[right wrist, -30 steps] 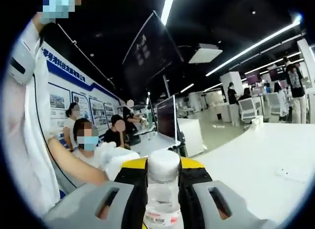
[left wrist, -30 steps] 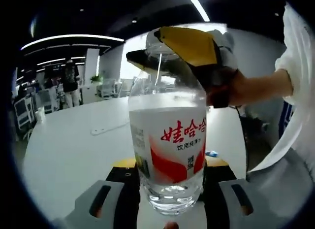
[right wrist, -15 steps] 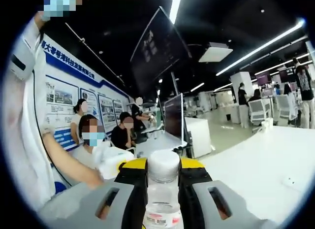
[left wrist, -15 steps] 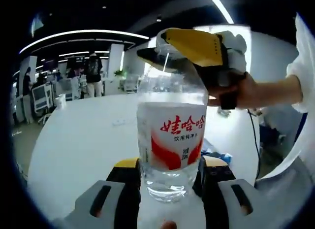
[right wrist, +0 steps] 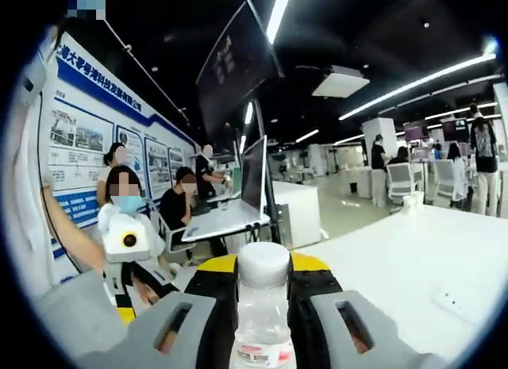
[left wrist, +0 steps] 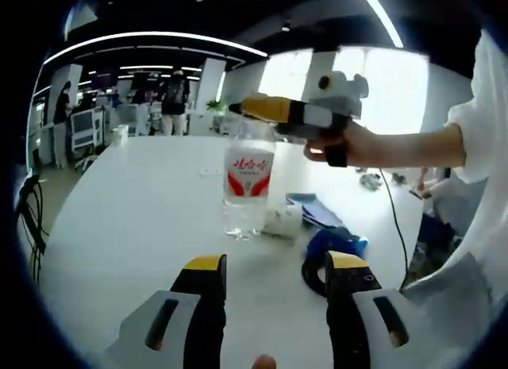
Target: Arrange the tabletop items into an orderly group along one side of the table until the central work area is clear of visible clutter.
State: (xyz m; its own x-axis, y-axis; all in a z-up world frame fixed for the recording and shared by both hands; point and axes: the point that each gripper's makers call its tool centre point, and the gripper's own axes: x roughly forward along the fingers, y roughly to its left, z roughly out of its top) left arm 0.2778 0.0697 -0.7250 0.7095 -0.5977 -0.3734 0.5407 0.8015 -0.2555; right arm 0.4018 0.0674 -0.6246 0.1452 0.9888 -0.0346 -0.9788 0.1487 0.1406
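Note:
A clear water bottle (left wrist: 248,182) with a red and white label stands out over the white table (left wrist: 135,226), its base down at the surface. My right gripper (left wrist: 266,109) reaches in from the right, held by a hand, and is shut on the bottle's top. In the right gripper view the white cap (right wrist: 263,262) sits pinched between the yellow and black jaws of the right gripper (right wrist: 263,280). My left gripper (left wrist: 270,267) stands open well short of the bottle, with bare table between its jaws.
To the right of the bottle lie a crumpled white item (left wrist: 282,221), a flat blue thing (left wrist: 317,210), a blue bundle (left wrist: 335,244) and a black coil (left wrist: 312,278). A small white object (left wrist: 210,172) lies farther back. People sit and stand beyond the table.
My left gripper has let go of the bottle's body and drawn back, so the bottle now looks small and far. The right gripper keeps its hold on the cap.

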